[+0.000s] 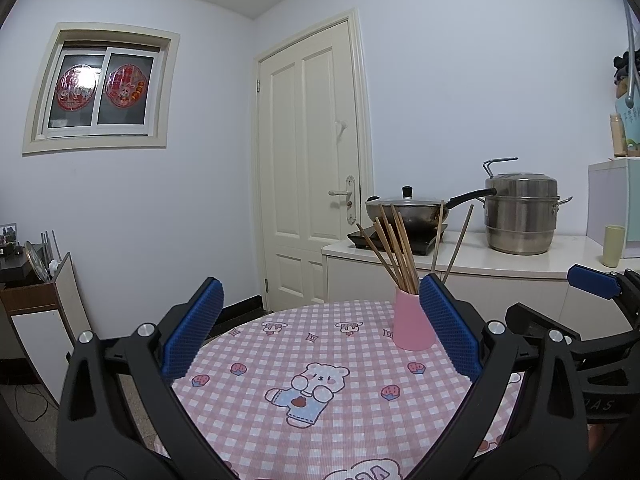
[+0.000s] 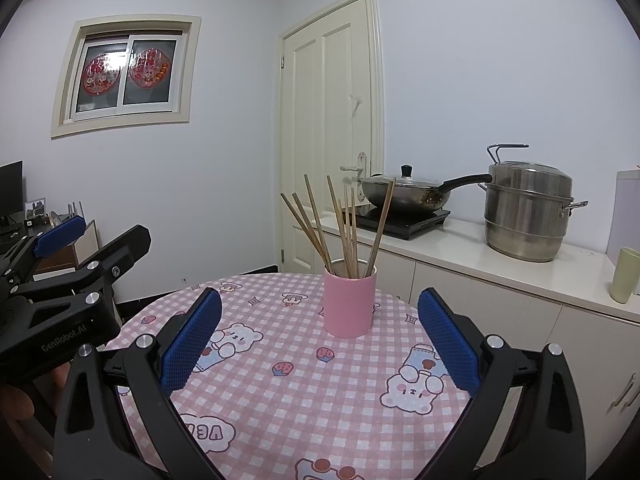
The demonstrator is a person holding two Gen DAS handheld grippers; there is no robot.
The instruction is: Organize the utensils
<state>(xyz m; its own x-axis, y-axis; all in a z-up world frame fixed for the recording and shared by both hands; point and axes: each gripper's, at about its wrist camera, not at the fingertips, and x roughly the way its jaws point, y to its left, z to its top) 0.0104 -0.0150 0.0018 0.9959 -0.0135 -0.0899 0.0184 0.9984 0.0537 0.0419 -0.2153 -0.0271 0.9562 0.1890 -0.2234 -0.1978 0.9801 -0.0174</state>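
A pink cylindrical cup (image 2: 350, 304) stands upright on the pink checked surface (image 2: 304, 392), toward its far edge; a bundle of wooden chopsticks (image 2: 344, 228) stands in the cup, ends fanned outward and leaning at differing angles; the cup's rim is open and its inside looks metallic.

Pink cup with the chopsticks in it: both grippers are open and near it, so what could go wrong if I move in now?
The chopsticks fan out loosely above the pink cup, so a sideways approach by the right gripper could snag them and tip the cup. The cup stands toward the far edge of the table; a push may slide it off. The left gripper has the cup behind its right finger, so its aim looks off.
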